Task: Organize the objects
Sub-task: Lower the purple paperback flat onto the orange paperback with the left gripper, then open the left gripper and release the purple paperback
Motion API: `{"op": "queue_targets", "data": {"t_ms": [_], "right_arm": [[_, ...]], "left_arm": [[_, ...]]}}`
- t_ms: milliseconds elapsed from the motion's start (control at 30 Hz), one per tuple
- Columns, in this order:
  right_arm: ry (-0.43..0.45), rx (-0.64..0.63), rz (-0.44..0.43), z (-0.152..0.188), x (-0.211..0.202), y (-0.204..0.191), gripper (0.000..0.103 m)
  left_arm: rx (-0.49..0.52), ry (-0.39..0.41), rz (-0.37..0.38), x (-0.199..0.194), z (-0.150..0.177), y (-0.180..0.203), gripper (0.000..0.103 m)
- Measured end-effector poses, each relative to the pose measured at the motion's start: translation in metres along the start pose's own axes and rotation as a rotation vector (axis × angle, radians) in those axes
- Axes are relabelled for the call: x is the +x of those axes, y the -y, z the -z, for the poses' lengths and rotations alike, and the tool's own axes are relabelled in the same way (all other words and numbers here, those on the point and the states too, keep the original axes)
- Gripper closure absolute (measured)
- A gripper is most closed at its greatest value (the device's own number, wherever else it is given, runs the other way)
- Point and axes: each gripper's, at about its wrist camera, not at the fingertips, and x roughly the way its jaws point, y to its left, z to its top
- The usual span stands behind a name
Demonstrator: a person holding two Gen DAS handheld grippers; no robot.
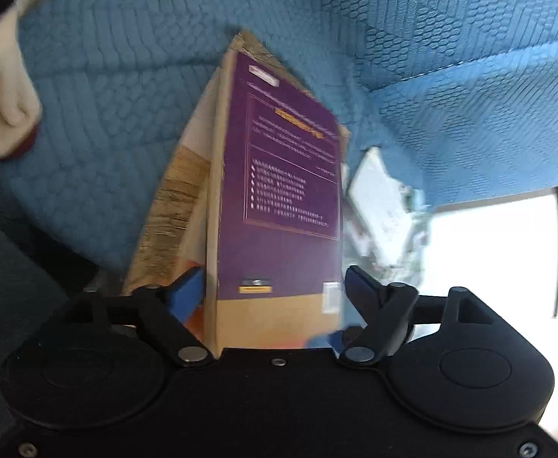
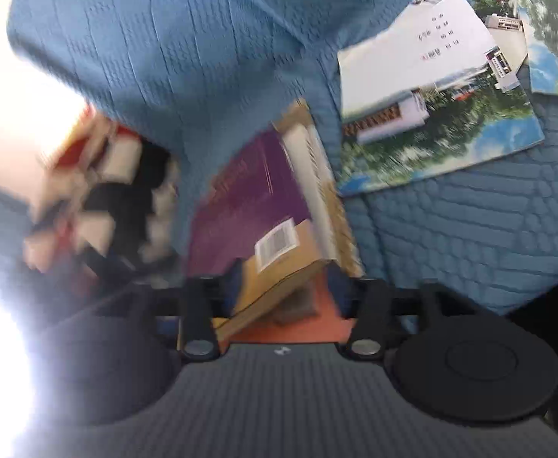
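Left wrist view: purple book (image 1: 279,175) sits on a small stack with a wood-pattern book (image 1: 172,210) beneath, on the blue textured sofa (image 1: 126,95), running from near the camera away to the far side. Left gripper (image 1: 275,286) is spread, blue pads either side of the book's near end; the right finger shows a clear gap, the left pad (image 1: 187,290) is just beside the edge, contact cannot be told. No squeeze visible.

Right wrist view: right gripper (image 2: 284,286) is also spread around the near corner of the same purple book (image 2: 248,198), barcode corner tilted up between the fingers, orange cover (image 2: 298,328) under it. Pads don't look pressed on. A photo-cover booklet (image 2: 431,114) lies far right on the cushion; a blurred plush-like item (image 2: 103,198) at left.

Handling guess: paperback, moderately heavy, stiff along the spine but covers flex; glossy cover likely slippery. Best hold is across the thickness near the spine, or the whole stack edge.

Pose: both grippers pitch downward toward the sofa seat, close over the stack.
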Motion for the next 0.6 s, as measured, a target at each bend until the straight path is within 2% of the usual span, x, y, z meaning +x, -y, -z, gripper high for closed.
{"op": "queue_targets", "data": {"t_ms": [67, 200, 400, 500, 600], "right_arm": [[-0.016, -0.091, 0.042, 0.005, -0.002, -0.003, 0.042], [0.008, -0.153, 0.079, 0.011, -0.010, 0.005, 0.040], [0.072, -0.186, 0.038, 0.011, -0.009, 0.019, 0.040], [0.110, -0.237, 0.018, 0.004, -0.004, 0.011, 0.041], [0.107, -0.286, 0.020, 0.001, 0.007, 0.005, 0.049]], "left_arm": [[0.014, 0.013, -0.040, -0.002, 0.004, 0.005, 0.024], [0.133, 0.102, -0.187, -0.004, 0.017, 0.021, 0.024], [0.201, 0.202, -0.258, 0.005, 0.025, 0.038, 0.026], [0.230, 0.218, -0.267, 0.012, 0.024, 0.041, 0.027], [0.259, 0.231, -0.288, 0.021, 0.023, 0.043, 0.029]]}}
